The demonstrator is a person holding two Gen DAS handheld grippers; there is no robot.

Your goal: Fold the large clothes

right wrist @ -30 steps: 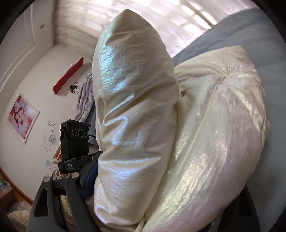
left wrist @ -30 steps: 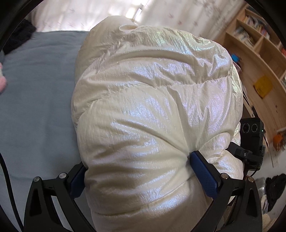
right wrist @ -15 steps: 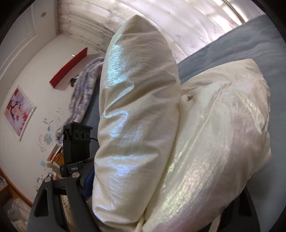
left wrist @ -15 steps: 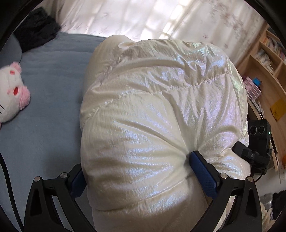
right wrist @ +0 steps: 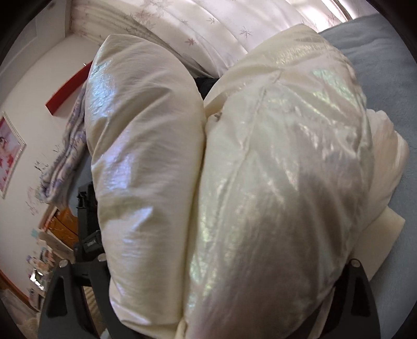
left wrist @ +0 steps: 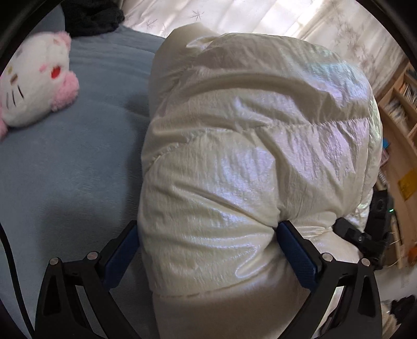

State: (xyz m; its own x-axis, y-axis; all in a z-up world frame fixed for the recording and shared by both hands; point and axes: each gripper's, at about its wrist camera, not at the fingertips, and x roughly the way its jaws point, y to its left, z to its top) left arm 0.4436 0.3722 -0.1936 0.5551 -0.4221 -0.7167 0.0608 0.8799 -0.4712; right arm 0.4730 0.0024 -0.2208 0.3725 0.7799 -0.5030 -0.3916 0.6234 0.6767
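A shiny cream puffer jacket (left wrist: 247, 161) is bunched into a thick bundle over the blue-grey bed (left wrist: 65, 169). My left gripper (left wrist: 208, 250) is shut on the bundle, its blue pads (left wrist: 294, 250) pressed into both sides. In the right wrist view the jacket (right wrist: 260, 182) shows as two fat folds side by side. My right gripper (right wrist: 208, 300) squeezes the bundle, with its fingertips buried under the fabric. The right gripper's body shows at the left wrist view's right edge (left wrist: 375, 224).
A white and pink plush cat (left wrist: 34, 86) lies on the bed at the left. A dark garment (left wrist: 91, 15) is at the head of the bed. Wooden bookshelves (left wrist: 401, 109) stand to the right. Curtains (right wrist: 221, 26) hang behind. A patterned cloth (right wrist: 65, 156) hangs at the left.
Both grippers have carried the jacket bundle forward and lower over the bed. The plush cat has come into the left wrist view. Both grips are unchanged.
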